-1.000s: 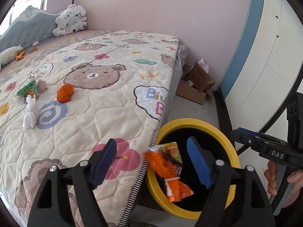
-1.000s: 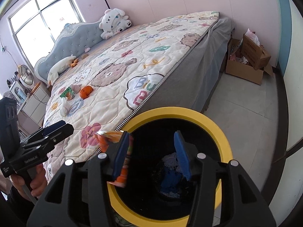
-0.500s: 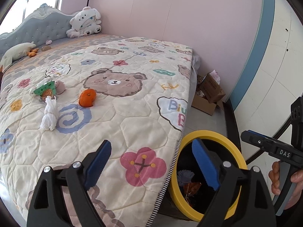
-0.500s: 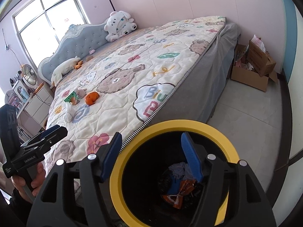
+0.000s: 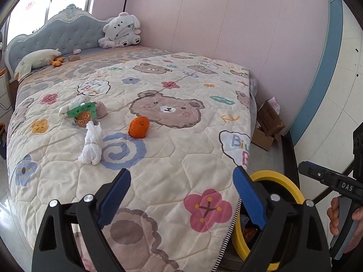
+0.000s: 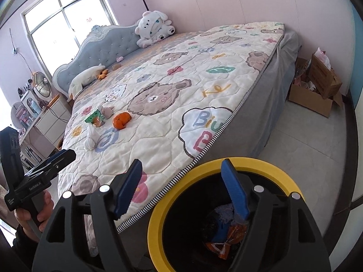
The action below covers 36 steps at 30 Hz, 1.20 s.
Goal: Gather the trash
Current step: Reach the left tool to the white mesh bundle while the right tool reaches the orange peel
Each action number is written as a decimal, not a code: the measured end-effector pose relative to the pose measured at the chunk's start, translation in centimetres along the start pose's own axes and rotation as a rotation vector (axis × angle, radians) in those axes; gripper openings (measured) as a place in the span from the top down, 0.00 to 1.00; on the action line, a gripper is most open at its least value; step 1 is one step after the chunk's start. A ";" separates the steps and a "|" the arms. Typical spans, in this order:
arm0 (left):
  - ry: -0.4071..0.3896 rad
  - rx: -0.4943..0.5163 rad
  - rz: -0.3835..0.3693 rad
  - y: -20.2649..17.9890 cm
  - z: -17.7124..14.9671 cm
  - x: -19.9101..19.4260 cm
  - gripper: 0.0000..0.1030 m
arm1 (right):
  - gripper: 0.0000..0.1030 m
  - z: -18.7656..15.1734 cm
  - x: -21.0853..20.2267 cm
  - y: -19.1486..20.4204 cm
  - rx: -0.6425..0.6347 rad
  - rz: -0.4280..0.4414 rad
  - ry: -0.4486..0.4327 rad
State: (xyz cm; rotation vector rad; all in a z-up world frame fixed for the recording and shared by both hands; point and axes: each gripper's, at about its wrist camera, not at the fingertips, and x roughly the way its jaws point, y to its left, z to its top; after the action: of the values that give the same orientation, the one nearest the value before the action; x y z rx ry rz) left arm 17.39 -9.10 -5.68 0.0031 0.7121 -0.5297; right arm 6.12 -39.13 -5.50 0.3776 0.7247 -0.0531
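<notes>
Two grippers, both empty: your left gripper point(image 5: 181, 192) and right gripper point(image 6: 183, 185) are spreading wider with nothing between the jaws. A second ago an orange snack wrapper point(image 6: 229, 238) hung over the yellow-rimmed bin point(image 6: 261, 163); now it lies at the bottom, so that piece is done. Four items seem to remain on the quilt point(image 5: 192, 158) toward 11 o'clock: a twisted white tissue point(image 5: 91, 145), orange peel point(image 5: 138, 127), a green packet point(image 5: 82, 111), and a pinkish wad point(image 5: 101, 110), hard to make out.

1 bin point(image 6: 156, 222), 1 orange point(image 5: 138, 127), 2 plushies point(image 5: 120, 32)
</notes>
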 end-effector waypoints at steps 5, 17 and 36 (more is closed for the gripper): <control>-0.009 -0.014 0.029 1.7 0.5 -0.2 0.14 | 0.31 1.1 1.2 1.4 -0.022 0.021 -0.001; -0.030 -0.057 0.102 6.6 1.8 -0.2 0.14 | 0.31 3.4 5.0 6.5 -0.103 0.073 0.019; -0.061 -0.180 0.288 21.4 7.9 2.9 0.14 | 0.31 7.3 17.4 16.5 -0.195 0.144 0.122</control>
State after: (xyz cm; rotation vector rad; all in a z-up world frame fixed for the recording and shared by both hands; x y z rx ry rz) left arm 34.01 6.75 -5.20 -0.0777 0.6840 -0.1884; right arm 26.75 -24.97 -6.65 0.2474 0.8133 0.1769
